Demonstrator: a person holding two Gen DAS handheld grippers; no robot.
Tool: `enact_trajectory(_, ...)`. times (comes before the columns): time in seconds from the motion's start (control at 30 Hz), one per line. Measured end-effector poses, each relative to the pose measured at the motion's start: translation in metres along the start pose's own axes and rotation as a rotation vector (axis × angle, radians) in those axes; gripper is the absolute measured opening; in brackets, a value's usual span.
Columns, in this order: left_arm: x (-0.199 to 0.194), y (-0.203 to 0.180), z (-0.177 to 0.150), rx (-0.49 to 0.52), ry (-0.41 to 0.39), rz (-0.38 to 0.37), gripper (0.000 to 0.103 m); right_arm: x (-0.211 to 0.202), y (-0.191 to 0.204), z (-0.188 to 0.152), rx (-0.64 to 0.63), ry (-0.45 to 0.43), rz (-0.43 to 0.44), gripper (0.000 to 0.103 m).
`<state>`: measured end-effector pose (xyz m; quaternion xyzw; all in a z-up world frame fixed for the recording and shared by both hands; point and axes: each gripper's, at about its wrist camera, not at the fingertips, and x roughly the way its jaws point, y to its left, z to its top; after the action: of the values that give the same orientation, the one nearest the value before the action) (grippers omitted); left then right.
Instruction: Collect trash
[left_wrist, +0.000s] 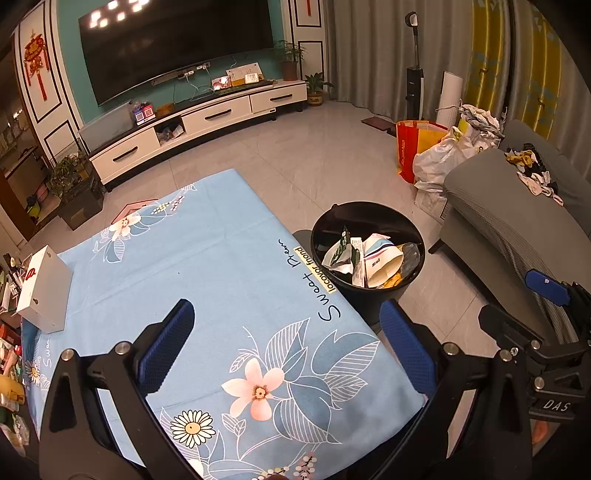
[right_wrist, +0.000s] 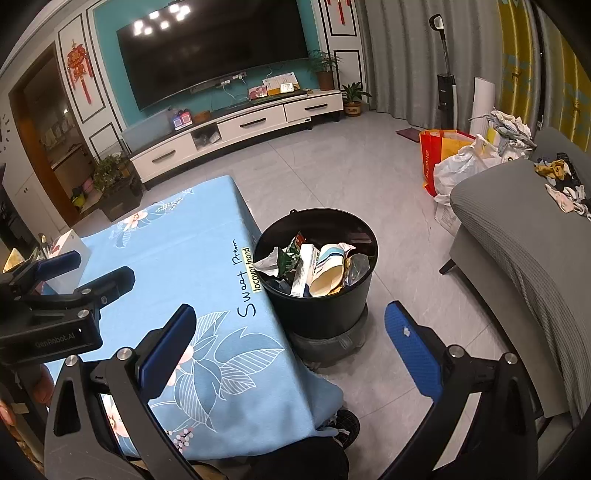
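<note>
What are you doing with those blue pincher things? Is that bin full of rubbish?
A person is tidying up trash with a gripper in each hand. The left gripper and the right gripper both hover with jaws open, holding nothing. The black trash bin on the floor beside the table already holds wrappers and a crumpled paper cup. The blue flowered tablecloth has only a white box sitting at its far left corner.

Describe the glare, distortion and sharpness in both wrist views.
Left wrist view: ceiling lights glare on the dark TV screen, fisheye bends the curtains, corners vignetted black. Right wrist view: same glare on the TV; trash bin sharp.
</note>
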<state>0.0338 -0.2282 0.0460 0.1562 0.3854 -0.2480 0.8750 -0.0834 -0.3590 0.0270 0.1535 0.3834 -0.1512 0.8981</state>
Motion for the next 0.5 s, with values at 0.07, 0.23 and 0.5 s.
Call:
enact_trajectory(0.07,0.0014,0.0008,-0.0012,0.0,0.0,0.001,0.1,-0.0001,-0.0001,0.0001,0.0,-0.001,0.002,0.1)
enact_trajectory(0.23,0.0023,0.0011,-0.0018,-0.001,0.001,0.0,0.1,-0.0001,-0.0001,0.0001,-0.001,-0.001,0.001,0.1)
enact_trajectory(0.5,0.003,0.0011,-0.0032,-0.001,0.0,0.002,0.1,-0.0002,0.0002,0.0,0.0,0.0,0.001,0.1)
